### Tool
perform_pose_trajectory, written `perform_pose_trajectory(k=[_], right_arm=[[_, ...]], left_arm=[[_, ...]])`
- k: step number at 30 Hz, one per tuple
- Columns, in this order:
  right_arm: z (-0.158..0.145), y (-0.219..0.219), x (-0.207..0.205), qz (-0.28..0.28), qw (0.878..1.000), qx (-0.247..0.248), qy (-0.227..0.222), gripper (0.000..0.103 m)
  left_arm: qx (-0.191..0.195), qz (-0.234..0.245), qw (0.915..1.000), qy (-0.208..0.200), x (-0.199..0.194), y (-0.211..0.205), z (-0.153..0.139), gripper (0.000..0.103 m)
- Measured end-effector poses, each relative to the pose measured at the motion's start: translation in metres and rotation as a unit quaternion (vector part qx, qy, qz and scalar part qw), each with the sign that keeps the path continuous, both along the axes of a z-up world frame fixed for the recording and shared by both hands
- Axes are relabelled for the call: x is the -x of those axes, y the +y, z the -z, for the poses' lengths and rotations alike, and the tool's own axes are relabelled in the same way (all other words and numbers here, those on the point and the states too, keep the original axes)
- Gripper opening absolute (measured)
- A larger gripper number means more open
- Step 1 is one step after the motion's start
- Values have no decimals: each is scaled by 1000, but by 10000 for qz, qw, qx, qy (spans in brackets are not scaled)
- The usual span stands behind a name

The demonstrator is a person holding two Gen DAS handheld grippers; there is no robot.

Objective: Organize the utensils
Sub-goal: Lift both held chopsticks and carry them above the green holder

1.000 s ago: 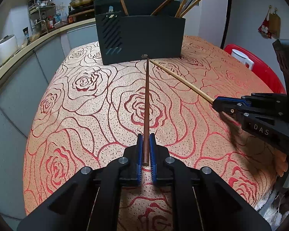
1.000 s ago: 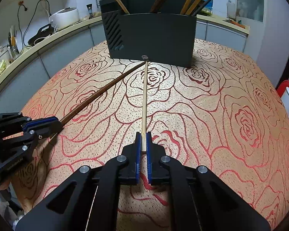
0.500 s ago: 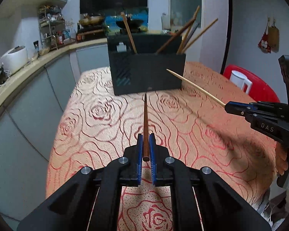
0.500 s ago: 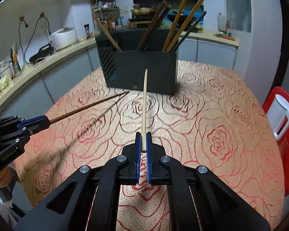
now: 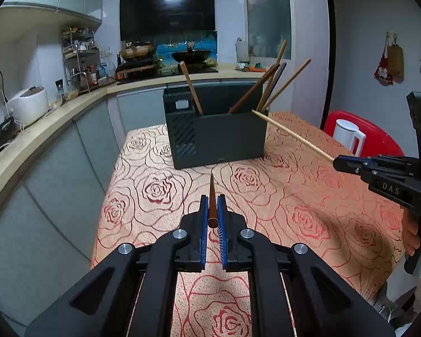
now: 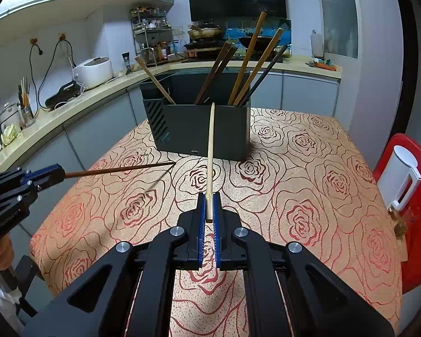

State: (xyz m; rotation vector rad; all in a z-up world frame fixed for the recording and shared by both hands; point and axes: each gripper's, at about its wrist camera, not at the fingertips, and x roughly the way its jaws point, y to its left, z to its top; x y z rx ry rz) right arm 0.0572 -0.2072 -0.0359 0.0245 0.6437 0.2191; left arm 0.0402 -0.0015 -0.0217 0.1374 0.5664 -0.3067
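Observation:
My left gripper is shut on a dark brown chopstick that points forward at the black utensil holder. My right gripper is shut on a pale bamboo chopstick, held up in the air with its tip in front of the holder. The holder stands at the table's far end with several chopsticks leaning in it. The left gripper and its brown chopstick show in the right wrist view; the right gripper and its pale chopstick show in the left wrist view.
The table has a rose-patterned cloth. A red chair with a white kettle stands at the right edge. A kitchen counter with a rice cooker runs along the left and behind.
Both grippers have lifted their chopsticks off the table and pulled back from the holder. The views now sit higher and show more of the kitchen.

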Motion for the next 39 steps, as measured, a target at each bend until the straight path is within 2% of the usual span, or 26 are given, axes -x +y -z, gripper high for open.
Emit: perform_pose_trajectory(k=[9, 14, 17, 21, 27, 34, 36, 38, 39], right_arm=[[24, -11, -9, -148, 9973, -271, 665, 6], [32, -19, -5, -103, 9965, -337, 757, 6], [42, -23, -1, -82, 9970, -209, 747, 6], [69, -23, 6, -78, 9959, 55, 902, 6], [91, -16, 19, -58, 9960, 529, 722, 6], [94, -18, 27, 20, 9975, 420, 573, 8], [94, -19, 29, 10, 9979, 354, 542, 10], [94, -19, 29, -61, 9983, 241, 527, 19], [94, -19, 29, -80, 9984, 207, 520, 27]], left_arm=[[26, 21, 9999, -131, -3, -2, -16, 7], [54, 8, 9999, -151, -4, -1, -19, 6], [75, 12, 9998, -165, -3, -2, -20, 6], [42, 38, 9998, -177, -3, -4, -19, 7], [59, 65, 9998, -180, -3, -6, -20, 6], [110, 53, 9998, -146, -2, -3, -19, 7], [123, 50, 9998, -141, -2, -2, -18, 7], [143, 46, 9998, -135, -3, -1, -18, 7], [149, 45, 9998, -135, -3, -1, -18, 7]])
